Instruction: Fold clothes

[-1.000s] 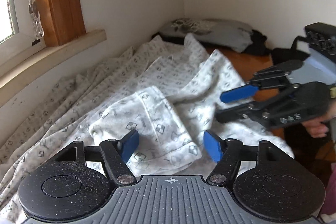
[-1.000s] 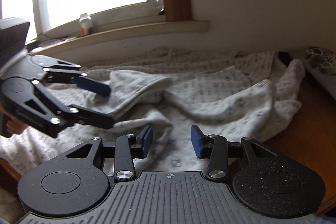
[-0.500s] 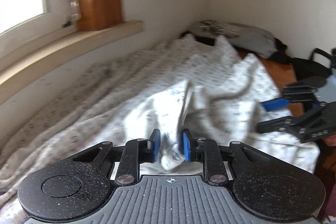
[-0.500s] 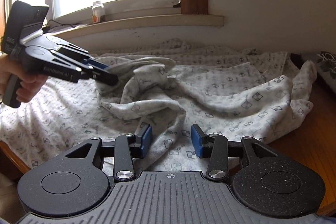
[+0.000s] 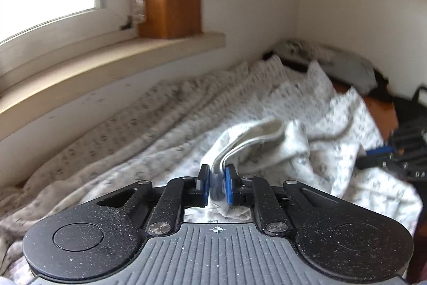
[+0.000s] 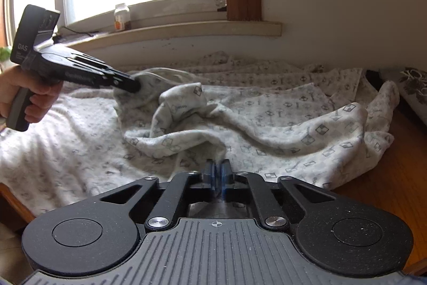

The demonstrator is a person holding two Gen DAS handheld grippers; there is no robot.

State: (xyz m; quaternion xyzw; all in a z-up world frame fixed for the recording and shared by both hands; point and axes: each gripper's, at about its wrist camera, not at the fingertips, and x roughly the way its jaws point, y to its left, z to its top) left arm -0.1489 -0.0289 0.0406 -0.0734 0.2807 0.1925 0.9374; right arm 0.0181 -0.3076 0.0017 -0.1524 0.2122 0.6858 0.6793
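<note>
Nearest in the left wrist view, the left claw is closed on a bunched fold of the patterned garment, its blue pads pressing the cloth from both sides. From that pinch the fabric rises in a doubled band and drops back onto the rest of the garment, which lies rumpled and spread across the wooden desk. Off to the right edge, blurred, part of the right claw shows low over the cloth.

Likewise in the right wrist view, the right claw is clamped tight on the near edge of the garment, with only a thin layer of cloth between its pads. Just beyond, the white fabric, printed with small grey squares and marks, heaps into creases and a raised peak near the middle. At the left, a hand grips the handle of the left claw, whose tip is buried in a lifted bunch of the same cloth. Bare wood of the desk shows to the right of the garment.

Farther back, the garment runs up to the wall beneath a window sill, where a small jar stands beside the pane. In the far right corner lies another folded cloth with a dark pattern.
</note>
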